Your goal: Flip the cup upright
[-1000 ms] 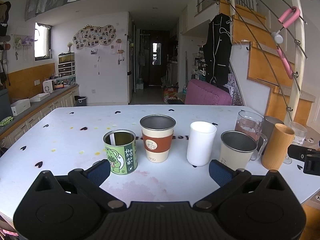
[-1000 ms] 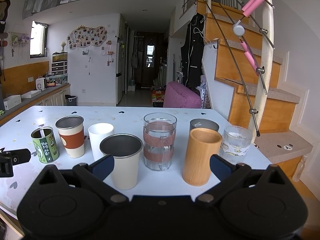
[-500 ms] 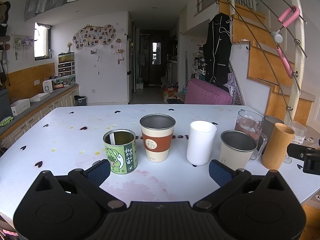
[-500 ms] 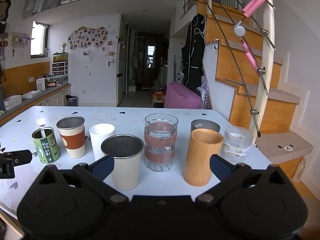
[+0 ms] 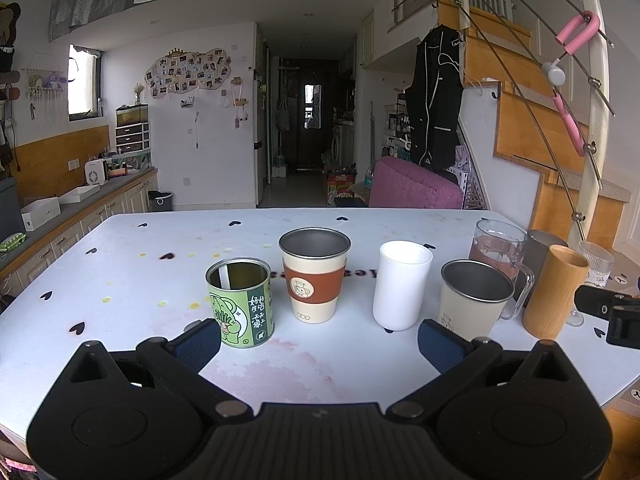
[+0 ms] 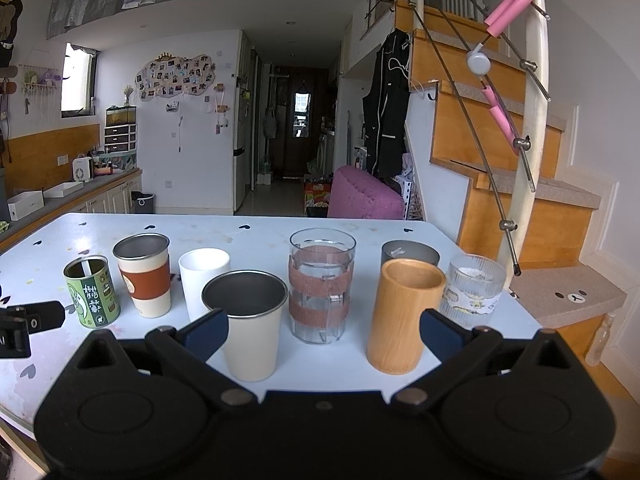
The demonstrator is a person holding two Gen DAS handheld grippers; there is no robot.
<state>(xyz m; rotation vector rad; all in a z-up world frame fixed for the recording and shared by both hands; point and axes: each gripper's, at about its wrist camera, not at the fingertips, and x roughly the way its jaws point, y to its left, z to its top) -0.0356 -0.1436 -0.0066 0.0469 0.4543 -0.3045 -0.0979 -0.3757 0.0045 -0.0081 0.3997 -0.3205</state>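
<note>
The left gripper (image 5: 319, 336) hung low over the near edge of the white table (image 5: 132, 280), its blue-padded fingers spread wide apart and holding nothing. The right gripper (image 6: 324, 330) was likewise spread wide and empty, farther along the same edge.

Taking the white cup (image 5: 401, 285) as the landmark: it stood mouth-up near the middle of the row. Just to its left stood the cup with the brown sleeve (image 5: 314, 275), upright, its metal rim open to the top. Left again, a little nearer the camera, was the green tin (image 5: 240, 302), also mouth-up, close by the left finger's pad but apart from it. To the right of the white cup and nearer was the cream steel cup (image 5: 472, 298), open end up. Behind that stood the glass mug with woven bands (image 6: 322, 285), and right of it the bamboo cup (image 6: 405, 315), with a grey metal cup (image 6: 409, 252) behind it and a ribbed glass (image 6: 474, 290) beside it. Every cup in the row stood upright, each apart from its neighbours.

In the left wrist view, part of the right gripper showed at the right edge, past the bamboo cup.
</note>
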